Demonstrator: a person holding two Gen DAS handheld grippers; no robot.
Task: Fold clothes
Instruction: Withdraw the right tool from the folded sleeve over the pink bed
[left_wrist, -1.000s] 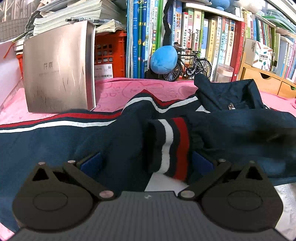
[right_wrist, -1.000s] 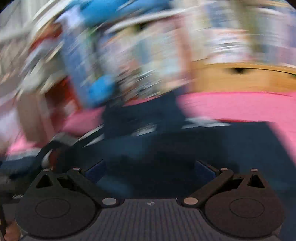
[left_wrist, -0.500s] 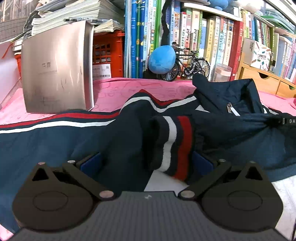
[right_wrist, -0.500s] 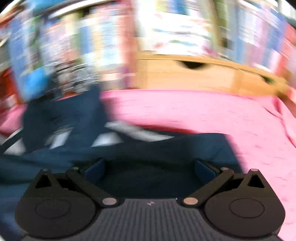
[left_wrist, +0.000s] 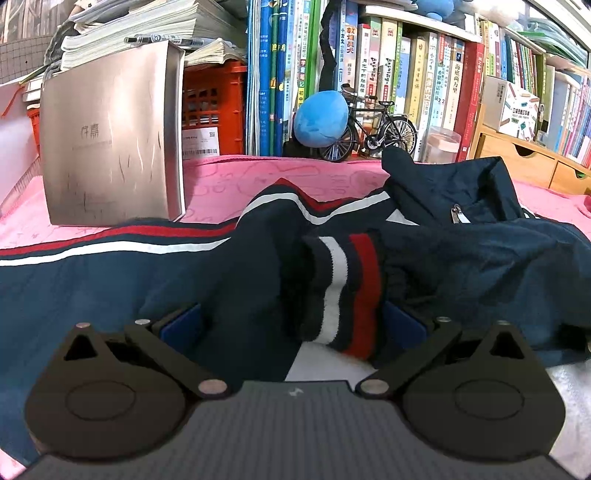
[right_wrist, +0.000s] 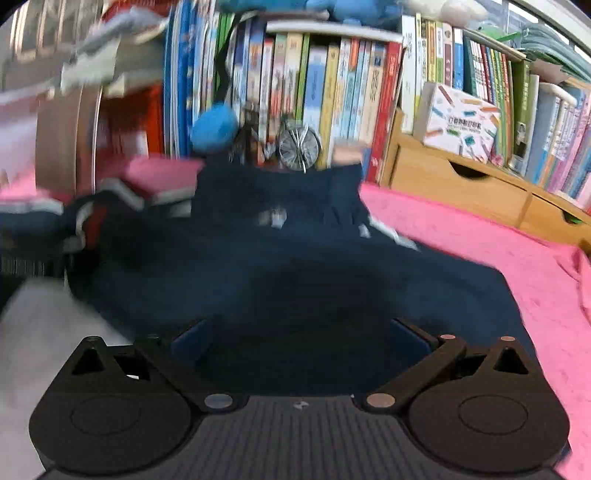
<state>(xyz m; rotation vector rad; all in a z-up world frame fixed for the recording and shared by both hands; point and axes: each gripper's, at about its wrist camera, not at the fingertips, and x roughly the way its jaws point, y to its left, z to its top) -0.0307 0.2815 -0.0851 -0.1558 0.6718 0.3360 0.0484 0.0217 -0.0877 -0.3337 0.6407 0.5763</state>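
Observation:
A navy jacket with red and white stripes lies spread on the pink cloth. Its striped ribbed cuff is folded over the body and rests between the wide-apart blue pads of my left gripper, which is open. In the blurred right wrist view the same jacket fills the middle, collar towards the shelf. My right gripper is open low over the dark fabric, pads far apart. White lining shows at the lower left of that view.
A silver box stands at the back left beside an orange crate. A blue plush ball, a model bicycle and a clear jar line the bookshelf. Wooden drawers sit at the back right. Bare pink cloth lies right of the jacket.
The right wrist view swung to the right, then back towards the jacket's collar, still blurred. The left gripper has hardly moved, and the cuff stays between its pads.

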